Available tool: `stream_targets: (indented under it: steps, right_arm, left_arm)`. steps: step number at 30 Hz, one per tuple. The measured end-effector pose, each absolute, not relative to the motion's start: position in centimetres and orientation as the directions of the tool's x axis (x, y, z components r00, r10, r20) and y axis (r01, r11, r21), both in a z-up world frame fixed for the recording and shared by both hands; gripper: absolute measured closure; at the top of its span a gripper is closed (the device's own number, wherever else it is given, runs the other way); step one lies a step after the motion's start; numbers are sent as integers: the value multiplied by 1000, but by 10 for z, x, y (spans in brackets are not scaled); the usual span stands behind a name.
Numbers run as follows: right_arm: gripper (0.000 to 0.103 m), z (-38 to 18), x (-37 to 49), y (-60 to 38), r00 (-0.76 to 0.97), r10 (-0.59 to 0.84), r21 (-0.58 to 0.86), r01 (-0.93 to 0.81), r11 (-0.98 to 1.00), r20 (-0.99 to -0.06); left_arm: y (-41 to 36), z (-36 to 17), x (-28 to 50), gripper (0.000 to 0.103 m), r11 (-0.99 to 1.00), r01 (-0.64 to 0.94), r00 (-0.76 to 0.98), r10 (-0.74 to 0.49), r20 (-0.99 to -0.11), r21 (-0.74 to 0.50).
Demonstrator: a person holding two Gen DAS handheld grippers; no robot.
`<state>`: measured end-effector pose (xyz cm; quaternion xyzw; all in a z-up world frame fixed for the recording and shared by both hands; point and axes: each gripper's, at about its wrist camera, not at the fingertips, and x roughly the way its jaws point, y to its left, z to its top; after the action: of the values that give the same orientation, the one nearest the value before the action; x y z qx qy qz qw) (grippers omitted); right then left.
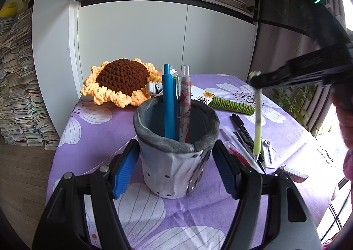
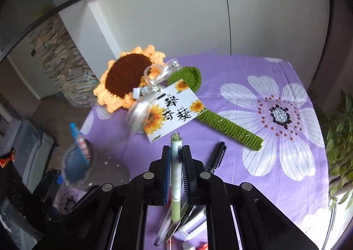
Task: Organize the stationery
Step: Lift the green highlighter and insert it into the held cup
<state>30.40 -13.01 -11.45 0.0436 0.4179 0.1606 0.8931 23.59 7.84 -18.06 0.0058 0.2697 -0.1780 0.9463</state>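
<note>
A grey pen holder [image 1: 176, 150] stands on the purple flowered cloth [image 1: 176, 217], with a blue pen [image 1: 168, 104] and a patterned pen [image 1: 185, 106] in it. My left gripper [image 1: 176, 168] is open, its blue pads on either side of the holder without clearly pressing it. My right gripper [image 2: 176, 155] is shut on a pale green pen [image 2: 176, 175] and holds it upright above the loose pens; in the left wrist view that pen [image 1: 257, 117] hangs to the right of the holder. The holder [image 2: 77, 161] shows blurred at left in the right wrist view.
Loose pens [image 1: 242, 137], a black marker [image 2: 216, 157] and a small white tool [image 1: 268, 153] lie right of the holder. A crochet sunflower [image 1: 121, 82] with green stem [image 2: 231, 126] and card [image 2: 172, 113] lies at the back. Cupboards and book piles stand behind.
</note>
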Motion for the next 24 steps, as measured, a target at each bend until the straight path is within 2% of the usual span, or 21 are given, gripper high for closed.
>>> stream_targets:
  steps: [14, 19, 24]
  right_arm:
    - [92, -24, 234, -86, 722, 490, 171, -471, 865, -489]
    - [92, -36, 247, -58, 683, 524, 166, -519, 838, -509]
    - [92, -57, 257, -46, 684, 482, 119, -506, 854, -548]
  left_arm:
    - [78, -181, 236, 35, 936, 340, 791, -334, -513, -85]
    - [78, -181, 236, 35, 937, 340, 791, -334, -513, -85]
    - [78, -181, 236, 35, 936, 340, 791, -334, -513, -84]
